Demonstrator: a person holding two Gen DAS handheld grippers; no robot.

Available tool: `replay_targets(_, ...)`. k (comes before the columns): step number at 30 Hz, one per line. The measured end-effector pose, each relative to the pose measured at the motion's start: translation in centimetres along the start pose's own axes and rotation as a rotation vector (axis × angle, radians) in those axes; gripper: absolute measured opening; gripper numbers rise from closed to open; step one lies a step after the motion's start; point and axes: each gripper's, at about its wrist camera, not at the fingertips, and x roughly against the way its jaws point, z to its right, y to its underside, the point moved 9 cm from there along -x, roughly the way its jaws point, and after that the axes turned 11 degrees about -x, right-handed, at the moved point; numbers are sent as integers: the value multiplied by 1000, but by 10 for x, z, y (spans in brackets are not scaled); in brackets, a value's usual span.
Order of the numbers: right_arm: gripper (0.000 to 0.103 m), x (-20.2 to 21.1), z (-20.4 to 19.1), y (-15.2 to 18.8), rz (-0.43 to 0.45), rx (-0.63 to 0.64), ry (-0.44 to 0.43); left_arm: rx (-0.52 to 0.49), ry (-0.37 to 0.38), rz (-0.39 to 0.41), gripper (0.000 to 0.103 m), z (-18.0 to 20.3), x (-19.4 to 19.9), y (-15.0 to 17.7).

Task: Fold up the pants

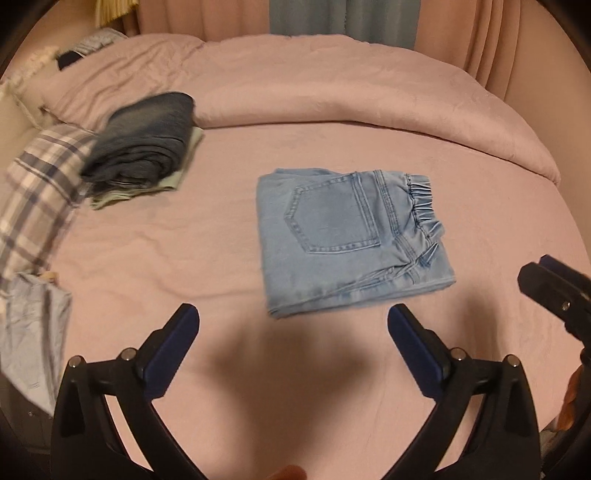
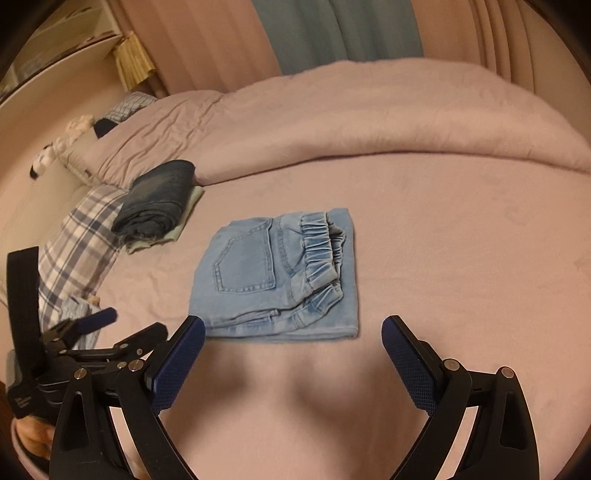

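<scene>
Both pairs of tongs are standing wide apart with nothing between them: our left gripper (image 1: 293,317) is filling the bottom of its own view, and our right gripper (image 2: 293,326) is doing the same in its view, blue pads facing inward. We are hovering both over the pink bed sheet (image 1: 207,258), apart from the cloth. Just beyond the fingertips, at the centre of each frame, the light blue pants (image 1: 347,240) are lying folded into a compact rectangle (back pocket up, elastic waistband toward the right). Farther out, at the upper left, a dark denim bundle (image 1: 147,140) is sitting on a pale green cloth (image 1: 184,166), beside a plaid pillow (image 1: 40,192). Behind them a pink duvet (image 1: 332,92) is bunching across the top, with curtains (image 1: 332,14) hanging beyond.
</scene>
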Motion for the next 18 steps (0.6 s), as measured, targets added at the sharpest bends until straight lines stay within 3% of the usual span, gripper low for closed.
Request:
replay_targets(10,97,42,-21,9,54,55,6,39,5,101,102,1,63,14)
replay_targets(18,97,55,-35,16,72,78,-3,46,-25,122,102,-1,76,18)
